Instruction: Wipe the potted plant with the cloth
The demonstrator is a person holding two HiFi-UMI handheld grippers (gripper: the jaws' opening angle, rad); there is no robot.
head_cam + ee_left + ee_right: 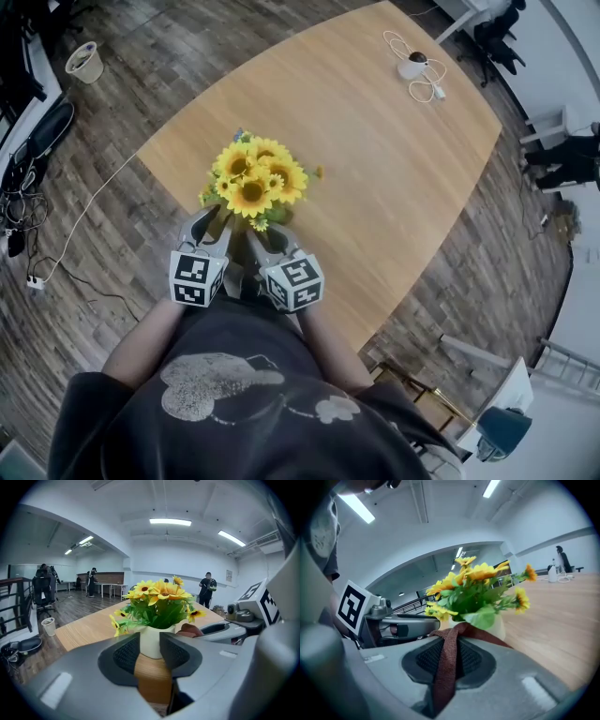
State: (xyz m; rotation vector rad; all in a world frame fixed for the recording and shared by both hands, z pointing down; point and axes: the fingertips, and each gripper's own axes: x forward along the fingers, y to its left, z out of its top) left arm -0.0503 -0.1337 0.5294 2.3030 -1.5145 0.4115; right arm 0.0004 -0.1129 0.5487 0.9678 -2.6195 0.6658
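the potted plant [253,183] stands at the near edge of the tabletop [375,141], just ahead of both grippers. the right gripper [447,654] has its jaws clamped on the brown cloth [443,681]. the left gripper [150,652] has its jaws slightly apart, pinching nothing, with the white pot [150,641] beyond the gap.

No readable text, labels or numbers

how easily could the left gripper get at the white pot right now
Probably easily: the fingers of the left gripper stand apart and empty, the white pot sits straight ahead in line with their gap, and only bare table lies between.
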